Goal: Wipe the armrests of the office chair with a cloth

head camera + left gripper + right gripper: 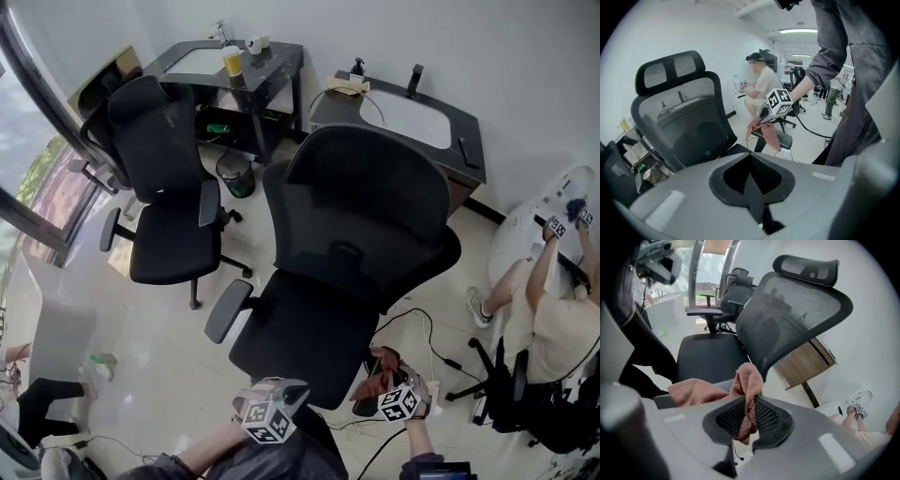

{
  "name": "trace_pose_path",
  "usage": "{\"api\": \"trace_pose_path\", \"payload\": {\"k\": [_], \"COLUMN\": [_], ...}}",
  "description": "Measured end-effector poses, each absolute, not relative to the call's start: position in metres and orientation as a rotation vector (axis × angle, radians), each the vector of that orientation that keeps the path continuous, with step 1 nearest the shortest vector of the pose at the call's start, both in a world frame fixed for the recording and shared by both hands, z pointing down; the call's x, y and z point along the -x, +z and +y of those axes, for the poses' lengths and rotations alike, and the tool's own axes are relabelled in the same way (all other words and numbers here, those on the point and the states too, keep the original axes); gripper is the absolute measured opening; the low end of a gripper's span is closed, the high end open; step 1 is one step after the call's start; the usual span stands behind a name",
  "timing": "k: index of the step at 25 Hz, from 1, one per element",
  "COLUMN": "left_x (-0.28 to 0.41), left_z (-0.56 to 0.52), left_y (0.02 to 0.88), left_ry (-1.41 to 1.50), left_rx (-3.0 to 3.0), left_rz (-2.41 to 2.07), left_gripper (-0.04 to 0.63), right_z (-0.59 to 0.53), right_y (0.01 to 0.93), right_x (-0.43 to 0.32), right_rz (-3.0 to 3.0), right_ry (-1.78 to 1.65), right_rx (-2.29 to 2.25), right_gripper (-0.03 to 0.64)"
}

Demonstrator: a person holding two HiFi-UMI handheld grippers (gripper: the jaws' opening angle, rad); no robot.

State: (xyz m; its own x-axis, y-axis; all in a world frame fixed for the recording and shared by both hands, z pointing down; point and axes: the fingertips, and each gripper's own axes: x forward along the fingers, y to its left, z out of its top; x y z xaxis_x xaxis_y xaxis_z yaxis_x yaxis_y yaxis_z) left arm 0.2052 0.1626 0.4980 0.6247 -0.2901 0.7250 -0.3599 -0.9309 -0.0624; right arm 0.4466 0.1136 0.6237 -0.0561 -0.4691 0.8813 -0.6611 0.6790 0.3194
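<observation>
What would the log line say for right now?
right gripper: shut on cloth | cloth: draped over armrest | left gripper: shut, empty

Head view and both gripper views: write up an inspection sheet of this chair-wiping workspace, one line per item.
Surface: pale glossy floor; no table in use.
Job's things: office chair; cloth draped over its right-hand armrest; left-hand armrest bare.
Clutter: bin by the desk; bottle-like item on the floor.
Grippers: right gripper shut on the cloth; left gripper shut, nothing between its jaws.
Cables: black cable runs over the floor beside the chair.
Surroundings: second chair, black desk, sink counter, seated person, window at left.
</observation>
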Motion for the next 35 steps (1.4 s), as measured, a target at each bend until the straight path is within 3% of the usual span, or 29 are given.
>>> {"api": "trace_pose_path", "payload": {"k": [17, 29, 35], "left_x": [-0.219, -0.217, -0.192], "left_z": [0.166, 0.162, 0.164], "left_y": [0.493, 0.484, 0.482], "left_ry": [1.215, 1.227, 1.224], "left_rx": [-2.792, -2.761, -2.727], "left_rz": [-0.5, -0.567, -0.638], "left_gripper": [0.017, 0.017, 0.017], "right_z": [0.256, 0.091, 0.067], "right_y": [0.619, 0.625, 0.627], "right_x": [-0.404, -0.479, -0.478], "right_rz": [-1.809, -1.692, -1.653], "right_ry": [0.343, 0.282, 0.298], "right_rx": [-0.719, -0.912, -0.957], "right_gripper": [0.04, 0.04, 0.04]}}
